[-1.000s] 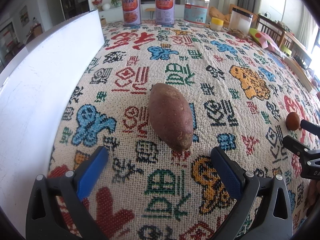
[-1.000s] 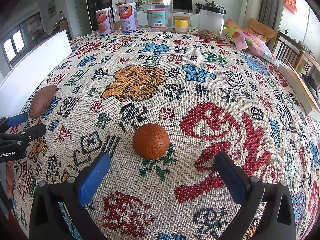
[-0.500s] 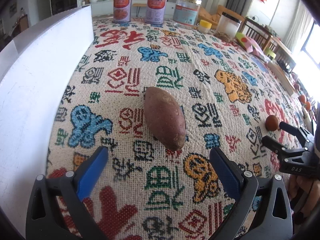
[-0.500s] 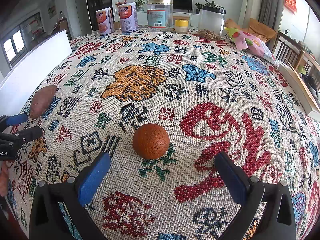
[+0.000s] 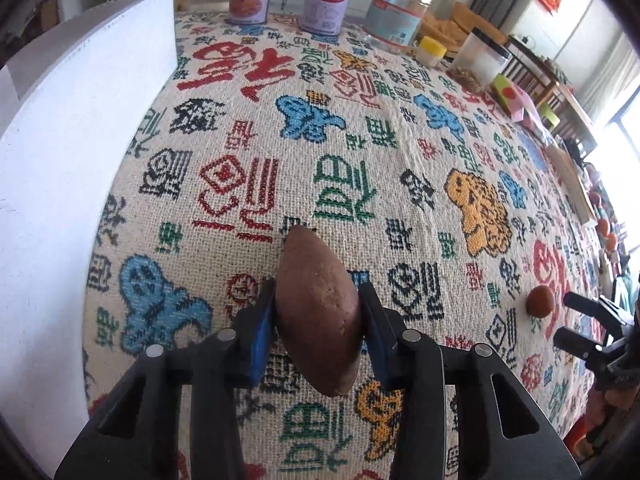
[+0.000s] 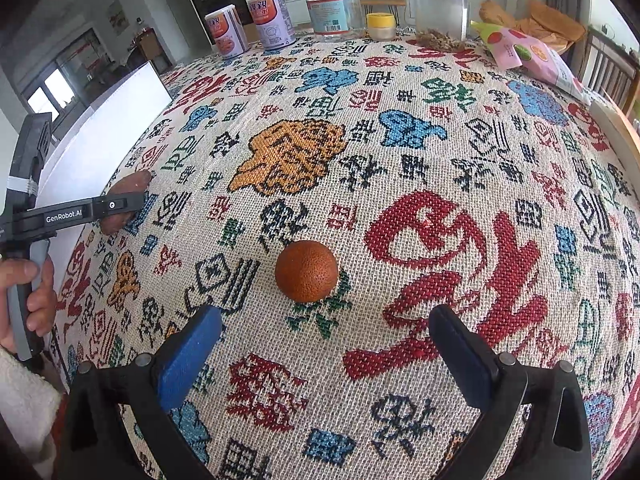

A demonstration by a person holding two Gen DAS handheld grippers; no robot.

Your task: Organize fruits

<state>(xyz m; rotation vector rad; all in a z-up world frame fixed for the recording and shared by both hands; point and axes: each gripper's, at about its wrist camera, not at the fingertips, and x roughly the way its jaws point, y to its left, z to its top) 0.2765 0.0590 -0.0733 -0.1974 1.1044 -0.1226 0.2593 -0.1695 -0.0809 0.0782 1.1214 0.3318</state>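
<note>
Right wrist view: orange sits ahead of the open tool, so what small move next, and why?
Probably ease the right tool forward until its fingers straddle the orange, then close. It is open and short of the fruit, while the left tool already grips the sweet potato.

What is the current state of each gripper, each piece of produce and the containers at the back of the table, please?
Left gripper: shut on the sweet potato.
Sweet potato: clamped between the blue fingers.
Right gripper: open, holding nothing.
Orange: resting on the tablecloth, just ahead of the open fingers, untouched.
Two printed cans: upright.
Clear glass jar: upright; whether it is lidded cannot be told.
Small yellow-lidded jar: closed.
</note>
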